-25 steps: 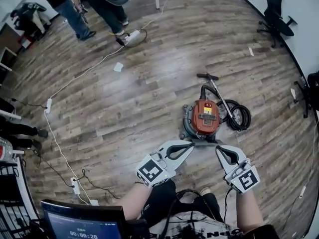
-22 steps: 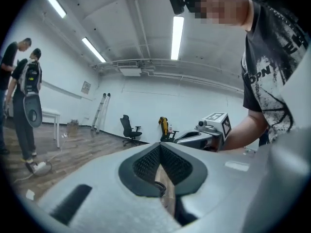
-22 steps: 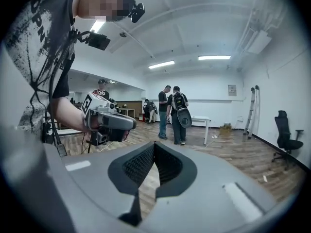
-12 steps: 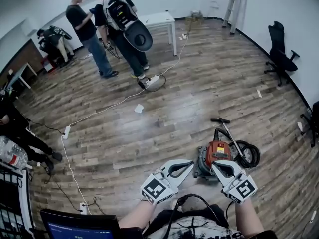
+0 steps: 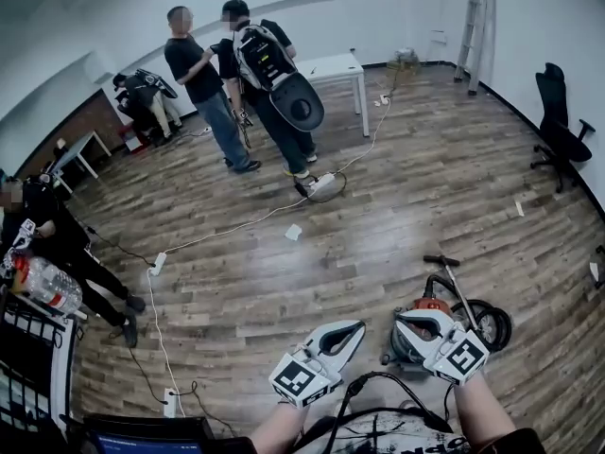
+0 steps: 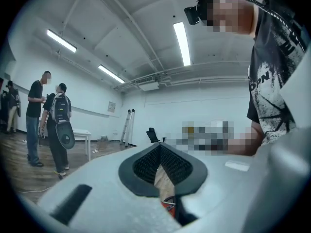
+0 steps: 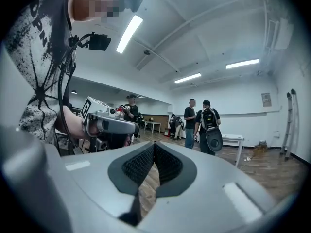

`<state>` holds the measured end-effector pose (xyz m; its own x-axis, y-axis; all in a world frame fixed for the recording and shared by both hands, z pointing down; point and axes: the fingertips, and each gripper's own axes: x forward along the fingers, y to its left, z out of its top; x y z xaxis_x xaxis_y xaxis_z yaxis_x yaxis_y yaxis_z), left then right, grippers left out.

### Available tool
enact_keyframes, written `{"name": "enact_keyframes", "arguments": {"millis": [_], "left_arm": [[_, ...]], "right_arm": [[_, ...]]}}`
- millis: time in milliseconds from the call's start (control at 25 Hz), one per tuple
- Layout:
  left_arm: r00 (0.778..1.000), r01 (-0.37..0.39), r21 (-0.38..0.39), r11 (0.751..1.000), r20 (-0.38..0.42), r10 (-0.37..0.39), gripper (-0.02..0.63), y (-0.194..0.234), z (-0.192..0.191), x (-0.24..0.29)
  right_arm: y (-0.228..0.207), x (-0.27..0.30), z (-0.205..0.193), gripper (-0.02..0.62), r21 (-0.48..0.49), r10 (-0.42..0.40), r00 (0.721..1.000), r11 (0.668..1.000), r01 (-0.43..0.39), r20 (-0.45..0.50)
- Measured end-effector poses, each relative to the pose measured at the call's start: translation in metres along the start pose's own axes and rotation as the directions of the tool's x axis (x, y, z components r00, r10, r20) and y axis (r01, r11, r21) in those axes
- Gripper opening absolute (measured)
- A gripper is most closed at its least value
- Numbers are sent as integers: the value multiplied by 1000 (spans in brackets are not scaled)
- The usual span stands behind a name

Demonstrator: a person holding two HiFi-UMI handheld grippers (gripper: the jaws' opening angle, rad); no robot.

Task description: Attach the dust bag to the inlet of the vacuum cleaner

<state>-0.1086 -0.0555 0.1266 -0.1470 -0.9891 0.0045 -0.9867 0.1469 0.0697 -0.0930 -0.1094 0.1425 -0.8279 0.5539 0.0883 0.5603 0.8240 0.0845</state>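
Note:
The red and grey vacuum cleaner [image 5: 427, 322] stands on the wood floor at the lower right, partly hidden behind my right gripper [image 5: 402, 318]. Its black hose and wand [image 5: 470, 307] lie coiled to its right. I see no dust bag in any view. My left gripper [image 5: 357, 327] is held up level beside the right one, both shut with nothing between the pads. In the left gripper view the shut left gripper [image 6: 159, 148] points into the room, and a sliver of the red vacuum [image 6: 169, 207] shows below. The right gripper view shows the shut right gripper [image 7: 154, 148] and, beyond it, the left gripper [image 7: 104, 125].
Two people [image 5: 248, 83] stand talking by a white table [image 5: 333, 68]. A power strip with cables [image 5: 321, 185] lies on the floor. Another person [image 5: 47, 239] is at the left beside a water bottle [image 5: 47, 287]. An office chair [image 5: 562, 121] and a ladder [image 5: 477, 17] stand at the right.
Both grippers have risen from near the vacuum to a level hold. The head view has tilted up, so the vacuum now sits low behind the right gripper.

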Motion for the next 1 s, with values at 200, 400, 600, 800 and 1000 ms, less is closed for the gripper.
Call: {"name": "enact_keyframes", "arguments": {"millis": [200, 400, 600, 800, 1000], "left_arm": [[999, -43, 4, 999, 8, 43, 3, -15, 0, 14], [998, -55, -9, 998, 2, 55, 3, -35, -7, 26], [999, -51, 4, 999, -13, 51, 3, -43, -11, 32], [999, -38, 19, 999, -30, 38, 3, -44, -11, 43], [999, -22, 19, 1000, -25, 22, 3, -50, -9, 46]], "right_arm": [[-6, -21, -7, 5, 13, 31, 999, 999, -31, 10], [-7, -39, -14, 5, 21, 55, 998, 998, -55, 8], [-8, -49, -19, 5, 31, 47, 999, 998, -48, 20], [-16, -58, -22, 6, 28, 25, 1000, 999, -26, 9], [-17, -64, -24, 5, 21, 9, 1000, 1000, -9, 0]]}}
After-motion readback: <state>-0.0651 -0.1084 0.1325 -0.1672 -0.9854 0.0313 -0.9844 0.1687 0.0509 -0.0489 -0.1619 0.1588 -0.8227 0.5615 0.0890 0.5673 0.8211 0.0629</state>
